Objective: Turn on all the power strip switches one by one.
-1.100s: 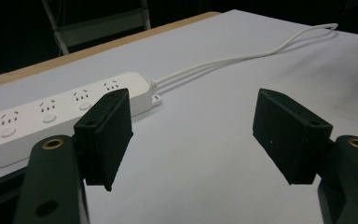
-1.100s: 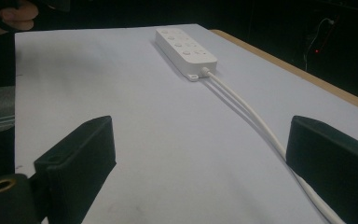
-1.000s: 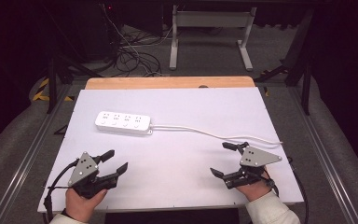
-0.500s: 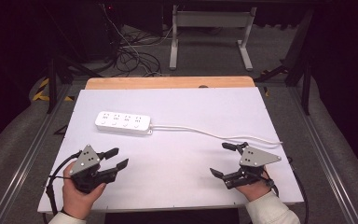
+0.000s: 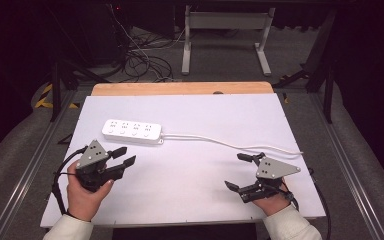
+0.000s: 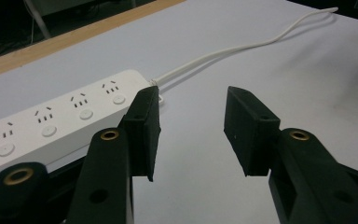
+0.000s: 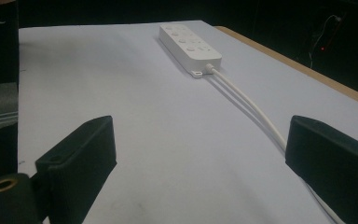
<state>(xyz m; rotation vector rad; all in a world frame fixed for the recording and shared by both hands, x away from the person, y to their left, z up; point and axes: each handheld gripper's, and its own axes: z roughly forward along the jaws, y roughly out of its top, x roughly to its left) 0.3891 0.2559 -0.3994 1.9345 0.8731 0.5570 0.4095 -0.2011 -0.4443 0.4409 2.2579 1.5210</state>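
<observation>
Stretching wide, the white desk (image 5: 190, 200) carries a white power strip (image 5: 132, 131) at its far left, cable (image 5: 230, 145) trailing right. Left claw (image 5: 125, 156) hovers just beside the strip, jaws parted, gripping nothing. Right claw (image 5: 240, 172) sits well apart, spread wide and unloaded.

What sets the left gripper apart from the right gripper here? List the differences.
The left gripper has its jaws open only a little, while the right gripper has its jaws spread wide. The left gripper sits close to the white power strip, near the end where the cord comes out; the right gripper is farther from the strip, beside its white cord. Both are hand-held, black, topped by a grey plate, and hold nothing.
</observation>
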